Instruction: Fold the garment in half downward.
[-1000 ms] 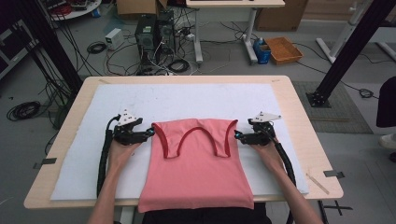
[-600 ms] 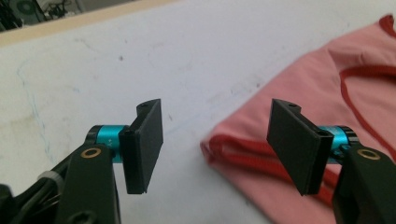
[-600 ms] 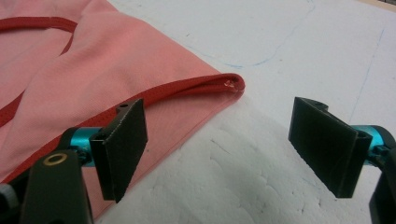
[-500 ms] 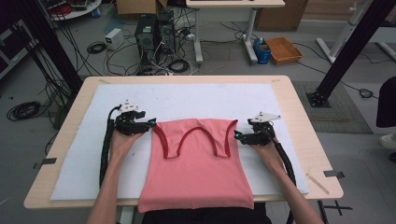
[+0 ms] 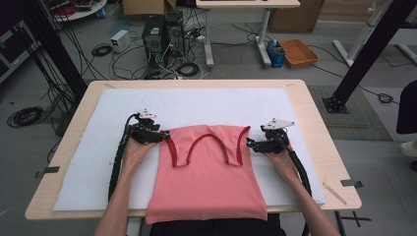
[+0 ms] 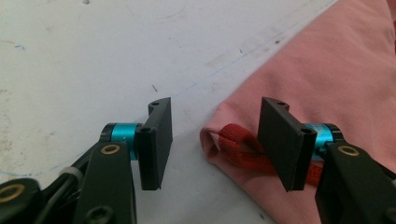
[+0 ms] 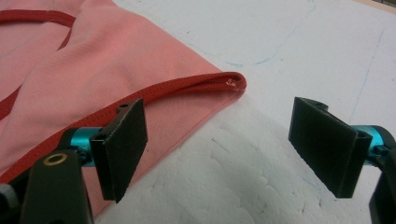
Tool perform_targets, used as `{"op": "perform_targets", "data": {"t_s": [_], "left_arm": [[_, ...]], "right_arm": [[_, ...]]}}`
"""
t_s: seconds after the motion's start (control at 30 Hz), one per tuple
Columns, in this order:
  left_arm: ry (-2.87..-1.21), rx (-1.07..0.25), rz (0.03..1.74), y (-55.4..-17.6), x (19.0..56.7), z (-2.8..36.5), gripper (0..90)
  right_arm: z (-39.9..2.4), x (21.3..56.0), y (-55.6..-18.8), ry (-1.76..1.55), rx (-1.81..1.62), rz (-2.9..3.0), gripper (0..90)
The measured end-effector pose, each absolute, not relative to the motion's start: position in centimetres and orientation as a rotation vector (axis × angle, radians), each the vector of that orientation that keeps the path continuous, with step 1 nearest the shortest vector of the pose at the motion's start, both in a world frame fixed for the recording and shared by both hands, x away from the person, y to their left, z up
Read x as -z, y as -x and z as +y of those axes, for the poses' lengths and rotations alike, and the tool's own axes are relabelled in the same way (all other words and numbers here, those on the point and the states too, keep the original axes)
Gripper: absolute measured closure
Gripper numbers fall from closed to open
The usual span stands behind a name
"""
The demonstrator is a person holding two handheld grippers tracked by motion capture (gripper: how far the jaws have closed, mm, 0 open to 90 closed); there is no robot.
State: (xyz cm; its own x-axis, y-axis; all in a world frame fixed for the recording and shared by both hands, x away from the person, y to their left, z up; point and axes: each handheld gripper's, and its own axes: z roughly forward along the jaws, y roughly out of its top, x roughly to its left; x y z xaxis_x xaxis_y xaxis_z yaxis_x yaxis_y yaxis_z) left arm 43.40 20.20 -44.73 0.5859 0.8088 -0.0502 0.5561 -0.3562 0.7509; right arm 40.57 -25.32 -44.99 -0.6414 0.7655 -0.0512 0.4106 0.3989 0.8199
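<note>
A: In the high view, where is the garment found?

B: The pink tank top [image 5: 206, 172] is spread flat at the centre of the frame on the white mat [image 5: 88, 177], its hem hanging over the near table edge at the bottom. The shoulder straps are turned toward the top of the frame, so both strap corners can be reached at once. The left gripper [image 5: 161, 136] is set at the left strap corner, the right gripper [image 5: 250, 143] at the right one (a symmetrical start, likely for a lift or a fold).

A: And the left gripper view?

B: The jaws are seen partly apart and have just been closing. The folded strap corner with its red trim [image 6: 236, 147] lies in the gap at centre right, beside the right-hand pad [image 6: 282, 140]; one pad is over the fabric, the other over bare mat. No pinch is made yet, as far as can be judged. The corner was probably straddled so that both layers are caught together.

A: The right gripper view?

B: There the jaws are held wide. The other strap corner [image 7: 231, 81] is seen just above centre, ahead of the pads, untouched. The left-hand pad [image 7: 121, 149] hovers over the pink cloth at lower left, the other over the mat at the right, so the edge is bracketed before any closing is tried.
</note>
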Motion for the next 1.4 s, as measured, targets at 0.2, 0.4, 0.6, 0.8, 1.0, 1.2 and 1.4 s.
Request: {"op": "perform_targets", "data": {"t_s": [0.2,0.4,0.6,0.8,1.0,1.2,1.4], "left_arm": [[-2.05,-0.429,1.032,-42.7,45.0,20.0,54.6],[-2.049,-0.42,1.027,-42.5,45.0,20.0,62.4],[-2.047,-0.4,1.017,-42.3,45.0,19.7,75.6],[-2.042,-0.394,1.014,-42.3,45.1,19.7,79.6],[-2.044,-0.396,1.007,-42.3,45.1,19.7,79.6],[-2.047,-0.395,1.003,-42.3,45.1,19.8,79.5],[-2.046,-0.397,1.0,-42.3,45.1,19.8,79.5]], "right_arm": [[-25.2,45.0,-40.5,-1.0,-1.121,2.241,19.4],[-25.2,45.0,-40.5,-1.008,-1.122,2.233,19.4],[-25.5,44.9,-40.6,-1.028,-1.153,2.225,19.4],[-25.7,44.2,-40.7,-1.075,-1.182,2.239,20.7],[-24.7,42.5,-42.8,-1.12,-1.213,2.231,24.1],[-23.3,43.1,-45.7,-1.182,-1.176,2.281,27.4],[-22.9,45.0,-46.2,-1.2,-1.109,2.363,34.8]]}}
